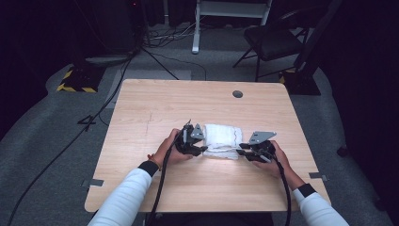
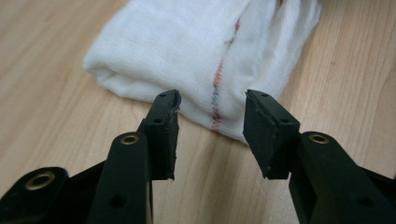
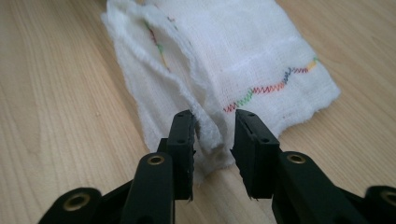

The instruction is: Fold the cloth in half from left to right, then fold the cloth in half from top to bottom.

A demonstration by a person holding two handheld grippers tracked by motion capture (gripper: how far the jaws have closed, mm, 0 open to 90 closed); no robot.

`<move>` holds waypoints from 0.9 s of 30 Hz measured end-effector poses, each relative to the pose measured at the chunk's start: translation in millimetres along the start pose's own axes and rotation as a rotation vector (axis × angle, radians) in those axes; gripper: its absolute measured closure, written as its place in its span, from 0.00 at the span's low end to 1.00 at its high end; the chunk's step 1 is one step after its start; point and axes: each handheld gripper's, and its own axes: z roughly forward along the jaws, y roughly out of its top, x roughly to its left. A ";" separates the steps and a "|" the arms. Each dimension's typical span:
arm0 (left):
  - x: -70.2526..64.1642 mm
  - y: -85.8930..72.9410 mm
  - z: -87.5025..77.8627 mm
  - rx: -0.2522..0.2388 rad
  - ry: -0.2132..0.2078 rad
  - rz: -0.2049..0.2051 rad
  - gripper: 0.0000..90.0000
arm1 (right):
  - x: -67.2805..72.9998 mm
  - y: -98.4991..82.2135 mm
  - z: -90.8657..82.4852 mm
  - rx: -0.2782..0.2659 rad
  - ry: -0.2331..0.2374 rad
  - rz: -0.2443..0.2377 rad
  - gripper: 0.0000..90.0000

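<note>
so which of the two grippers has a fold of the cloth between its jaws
The right gripper: an edge fold of the white cloth stands between its jaws. The left gripper has its jaws open just short of the cloth.

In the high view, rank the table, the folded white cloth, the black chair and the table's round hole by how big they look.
1. Table, largest by far.
2. Chair; it stands farther back, so its true size against the cloth is unsure.
3. Cloth.
4. Round hole, smallest.
</note>
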 end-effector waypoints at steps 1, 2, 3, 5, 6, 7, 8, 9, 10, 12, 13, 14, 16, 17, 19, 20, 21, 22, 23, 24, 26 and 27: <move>-1.0 0.9 -2.5 -0.002 0.000 0.008 0.61 | 0.1 1.2 -1.8 -0.010 0.001 -0.003 0.76; -2.2 1.6 -4.4 -0.003 0.002 0.016 0.60 | 0.6 2.7 -3.8 -0.013 -0.002 -0.001 0.74; -3.2 2.5 -6.2 -0.002 0.002 0.016 0.59 | 1.1 4.4 -5.5 -0.015 -0.012 -0.004 0.72; -5.2 4.6 -8.9 0.007 0.009 0.017 0.55 | 1.9 7.2 -9.5 -0.023 -0.015 -0.003 0.68; -6.4 5.7 -10.5 0.013 0.018 0.018 0.52 | 2.3 8.6 -11.4 -0.027 -0.019 -0.001 0.65; -7.7 6.5 -12.0 0.012 0.023 0.015 0.48 | 2.7 10.0 -13.8 -0.026 -0.019 0.003 0.62; -9.1 7.1 -13.7 0.013 0.030 0.014 0.45 | 2.7 11.4 -16.3 -0.028 -0.020 0.006 0.60; -11.0 7.8 -16.3 0.017 0.040 0.014 0.42 | 3.4 12.5 -19.1 -0.029 -0.021 0.007 0.57; -11.8 8.1 -18.4 0.018 0.045 0.016 0.36 | 3.9 14.0 -22.5 -0.028 -0.026 0.003 0.53; -14.6 8.3 -23.6 0.016 0.051 0.006 0.33 | 4.3 15.7 -27.3 -0.031 -0.029 0.006 0.50; -15.6 8.1 -26.3 0.018 0.048 0.007 0.32 | 4.8 16.3 -30.2 -0.027 -0.027 0.009 0.47; -17.5 7.7 -28.9 0.022 0.049 0.004 0.31 | 5.5 16.8 -32.7 -0.022 -0.025 0.011 0.45; -21.5 6.4 -35.1 0.030 0.069 0.019 0.29 | 7.8 17.2 -37.0 -0.009 -0.032 0.004 0.43; -23.5 5.3 -38.3 0.032 0.072 0.025 0.29 | 8.9 17.0 -39.5 -0.005 -0.039 -0.002 0.42; -26.8 1.9 -46.3 0.048 0.094 0.036 0.29 | 11.1 16.1 -44.4 -0.002 -0.050 -0.002 0.41; -27.6 0.5 -48.8 0.050 0.098 0.039 0.28 | 12.2 15.1 -47.4 0.000 -0.053 -0.003 0.40; -28.7 -1.5 -51.9 0.056 0.104 0.039 0.28 | 13.0 14.3 -49.3 0.002 -0.057 -0.007 0.40; -30.0 -3.6 -54.5 0.058 0.115 0.036 0.27 | 14.0 13.3 -51.9 0.003 -0.060 -0.013 0.40; -31.3 -6.0 -56.7 0.061 0.116 0.039 0.27 | 15.1 12.0 -54.5 0.006 -0.068 -0.015 0.40; -33.1 -8.4 -58.4 0.062 0.121 0.038 0.27 | 16.0 10.6 -56.9 0.007 -0.070 -0.012 0.40; -36.1 -12.8 -61.4 0.084 0.132 0.046 0.26 | 17.4 7.8 -60.7 0.013 -0.082 -0.014 0.39; -37.5 -14.9 -62.7 0.085 0.135 0.050 0.25 | 18.3 6.3 -62.5 0.019 -0.086 -0.019 0.38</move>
